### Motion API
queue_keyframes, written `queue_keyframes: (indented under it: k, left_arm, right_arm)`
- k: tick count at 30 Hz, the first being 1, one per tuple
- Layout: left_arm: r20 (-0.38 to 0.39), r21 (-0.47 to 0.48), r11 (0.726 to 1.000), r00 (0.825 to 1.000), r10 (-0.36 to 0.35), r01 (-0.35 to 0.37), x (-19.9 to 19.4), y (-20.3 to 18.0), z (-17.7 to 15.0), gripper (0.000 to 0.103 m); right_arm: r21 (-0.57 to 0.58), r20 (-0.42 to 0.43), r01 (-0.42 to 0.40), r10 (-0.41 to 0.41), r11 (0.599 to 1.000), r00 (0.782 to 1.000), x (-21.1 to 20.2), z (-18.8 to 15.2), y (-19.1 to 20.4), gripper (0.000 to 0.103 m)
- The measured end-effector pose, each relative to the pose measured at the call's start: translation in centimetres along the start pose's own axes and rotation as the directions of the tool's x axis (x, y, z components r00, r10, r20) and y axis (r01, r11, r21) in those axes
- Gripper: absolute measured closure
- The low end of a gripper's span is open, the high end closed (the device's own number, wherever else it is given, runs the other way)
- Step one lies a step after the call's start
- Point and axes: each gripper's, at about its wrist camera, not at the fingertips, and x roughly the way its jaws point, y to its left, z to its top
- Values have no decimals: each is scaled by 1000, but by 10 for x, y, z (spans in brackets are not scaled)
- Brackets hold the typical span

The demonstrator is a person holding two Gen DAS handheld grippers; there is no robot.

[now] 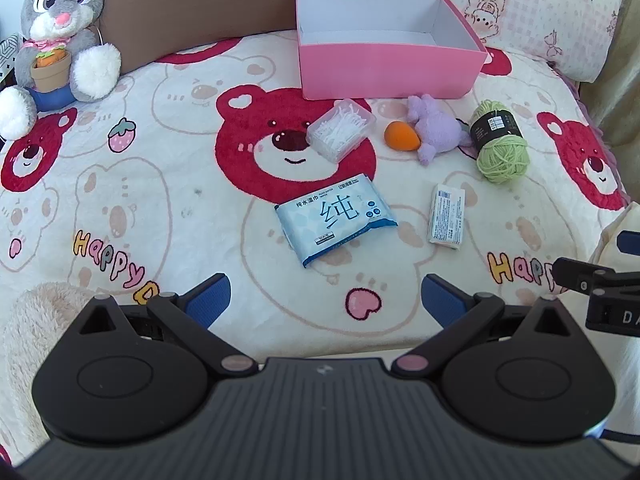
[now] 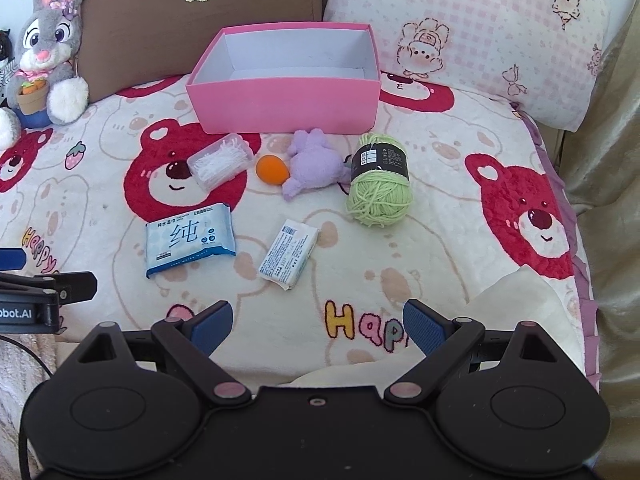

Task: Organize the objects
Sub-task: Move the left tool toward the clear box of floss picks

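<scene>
**Soft bed, slippery packets: grips may fail**

Both the left tool (image 1: 326,300) and right tool (image 2: 318,326) hang wide open, holding nothing. The glossy blue-white wet-wipe packet (image 1: 335,218) lies flat on the plush bear-print bed blanket (image 1: 160,200), near the empty pink cardboard box (image 1: 384,74); pads could snag fleece or slide off film.

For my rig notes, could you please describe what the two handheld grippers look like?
Both the left gripper and the right gripper are matte black, with two round discs, pink pivot pins and blue textured pads on the jaws. White lettering marks their sides; a black cable trails nearby.
</scene>
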Motion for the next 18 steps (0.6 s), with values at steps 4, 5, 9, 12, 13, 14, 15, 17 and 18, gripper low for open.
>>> queue_keyframes:
  k: [4,5,9,12,13,14,15,17,18]
  left_arm:
    - [-22,-12,999,999,-38,38,2,1,1,0]
    - [-30,-19,998,997,-65,65,3,1,0,0]
    - [-39,-23,996,995,-92,91,3,-3,0,0]
    - [-43,-15,996,995,-87,86,5,-5,-1,0]
    - [-45,-16,996,995,-87,86,5,-5,-1,0]
    - [-46,-17,996,995,-85,84,5,-5,0,0]
    - [-47,-18,996,995,-83,82,5,-4,0,0]
    - [-46,-18,997,996,-81,80,5,-3,0,0]
    - [-45,-16,996,995,-84,83,5,-3,0,0]
  right_arm:
    - [-8,0,-2,2,1000,1000,1,0,1,9]
    - [-11,0,-3,3,1000,1000,2,-1,2,9]
    - [-22,-3,-2,2,1000,1000,3,-1,4,9]
    - [-30,-6,1,-1,1000,1000,3,-1,4,9]
    - [-32,-6,3,-3,999,1000,3,-1,4,9]
    - [-32,-6,5,-6,999,1000,4,-1,5,9]
    - [-32,-6,7,-7,999,1000,4,-1,4,9]
    - [-31,-7,9,-9,999,1000,4,-1,4,9]
    - [-31,-8,9,-9,999,1000,5,-1,4,9]
